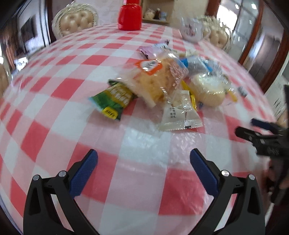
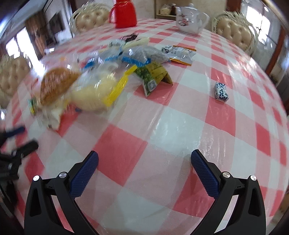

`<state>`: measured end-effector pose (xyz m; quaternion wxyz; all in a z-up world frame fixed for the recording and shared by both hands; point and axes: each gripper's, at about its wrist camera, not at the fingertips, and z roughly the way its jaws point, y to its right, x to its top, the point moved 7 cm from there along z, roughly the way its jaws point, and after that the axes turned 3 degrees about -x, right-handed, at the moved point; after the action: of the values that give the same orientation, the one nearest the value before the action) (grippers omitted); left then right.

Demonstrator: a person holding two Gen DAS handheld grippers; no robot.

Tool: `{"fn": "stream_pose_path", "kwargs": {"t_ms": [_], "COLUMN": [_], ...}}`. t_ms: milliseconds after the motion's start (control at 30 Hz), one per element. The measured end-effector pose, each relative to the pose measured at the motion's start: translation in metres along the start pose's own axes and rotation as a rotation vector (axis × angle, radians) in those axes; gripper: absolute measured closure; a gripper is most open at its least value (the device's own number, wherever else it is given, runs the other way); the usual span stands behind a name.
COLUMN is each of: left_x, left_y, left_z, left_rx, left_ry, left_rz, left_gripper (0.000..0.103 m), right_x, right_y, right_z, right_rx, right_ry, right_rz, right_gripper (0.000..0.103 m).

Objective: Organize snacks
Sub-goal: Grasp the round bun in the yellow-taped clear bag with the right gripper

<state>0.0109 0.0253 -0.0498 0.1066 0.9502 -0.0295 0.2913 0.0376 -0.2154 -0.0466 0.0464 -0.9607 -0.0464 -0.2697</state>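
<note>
A pile of wrapped snacks lies on the red-and-white checked table. In the left wrist view I see a green packet (image 1: 112, 101), a clear-wrapped crispy cake (image 1: 159, 77), a pale bun (image 1: 209, 92) and a small white sachet (image 1: 180, 113). My left gripper (image 1: 143, 159) is open and empty, short of the pile. My right gripper (image 2: 144, 159) is open and empty; the bun (image 2: 94, 95), a brown cake (image 2: 56, 85), a green packet (image 2: 153, 76) and a small blue-white candy (image 2: 221, 91) lie ahead. Each gripper shows at the edge of the other's view (image 1: 261, 133) (image 2: 18, 142).
A red jug (image 1: 129, 16) (image 2: 124, 14) and a white floral teapot (image 1: 192, 29) (image 2: 189, 19) stand at the table's far side. Cream tufted chairs (image 1: 75, 19) (image 2: 236, 30) surround the table (image 1: 54, 90). An orange-edged packet (image 2: 180, 53) lies beyond the pile.
</note>
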Motion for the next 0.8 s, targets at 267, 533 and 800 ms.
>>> {"fn": "stream_pose_path", "kwargs": {"t_ms": [267,533,800], "left_x": [-0.008,0.014,0.045], "left_y": [-0.018,-0.004,0.029], "left_z": [-0.031,-0.043,-0.021], "left_rx": [0.027,0.068,0.053], "left_ry": [0.093,0.141,0.112], "left_rz": [-0.034,0.035,0.159], "left_gripper": [0.001,0.001,0.001], "right_x": [0.052,0.065,0.037], "right_y": [-0.047,-0.067,-0.026], "right_z": [0.008,0.036,-0.008], "right_rx": [0.19,0.056,0.122], "right_ry": [0.021,0.017,0.156], "right_rz": [0.113,0.074,0.127], "right_gripper": [0.004,0.017,0.037]}}
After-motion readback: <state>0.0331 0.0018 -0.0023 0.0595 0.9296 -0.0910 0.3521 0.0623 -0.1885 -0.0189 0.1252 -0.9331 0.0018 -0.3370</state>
